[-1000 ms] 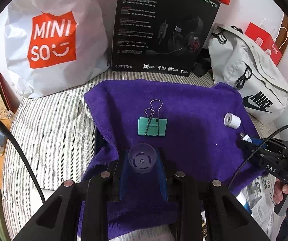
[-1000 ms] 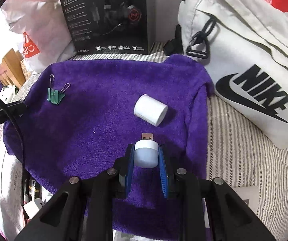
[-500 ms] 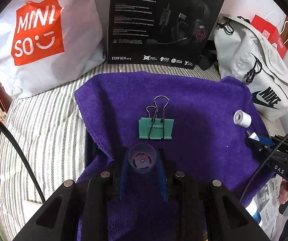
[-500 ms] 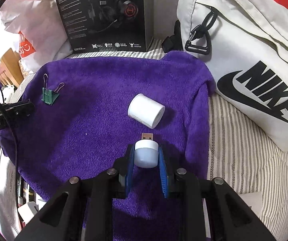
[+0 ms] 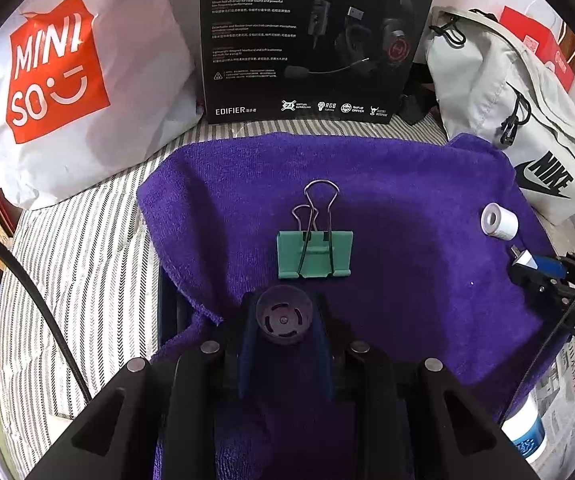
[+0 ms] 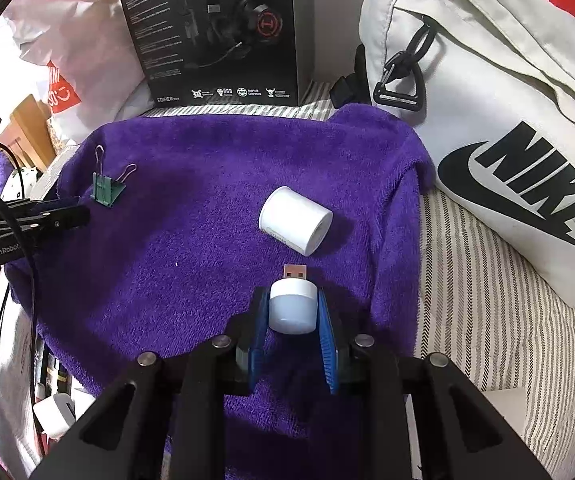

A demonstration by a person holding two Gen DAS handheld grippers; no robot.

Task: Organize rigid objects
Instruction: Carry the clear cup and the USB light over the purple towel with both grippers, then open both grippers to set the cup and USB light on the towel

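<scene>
The left gripper [image 5: 284, 320] is nearly closed on a small dark cup [image 5: 284, 315], its blue pads [image 5: 247, 344] pressed to the cup's two sides and the cup's open mouth facing the camera. Just ahead of the fingertips a green clip [image 5: 314, 254] lies flat on the purple towel [image 5: 407, 184], wire handles pointing away. Further off to the right rests a white roll [image 5: 499, 221] on its side, and just below it the right gripper [image 5: 535, 266] reaches in from the frame's edge. The right gripper [image 6: 292, 308] has its jaws easing apart by a small amount, with a white USB light [image 6: 292, 304] between the pads [image 6: 327, 344]; the pads look to be touching its sides, metal plug pointing forward. The light sits low over the towel [image 6: 207, 168]. Just beyond the plug, slightly right, lies the roll [image 6: 295, 221]. Well off to the left, the clip [image 6: 105, 190] sits near the towel's edge, with the left gripper [image 6: 75, 214] just beside it. Past the towel, on the striped bedding [image 5: 87, 240], stand a black box [image 5: 311, 36] straight ahead, a MINISO bag [image 5: 67, 80] to the left and a Nike bag [image 6: 487, 100] to the right.
</scene>
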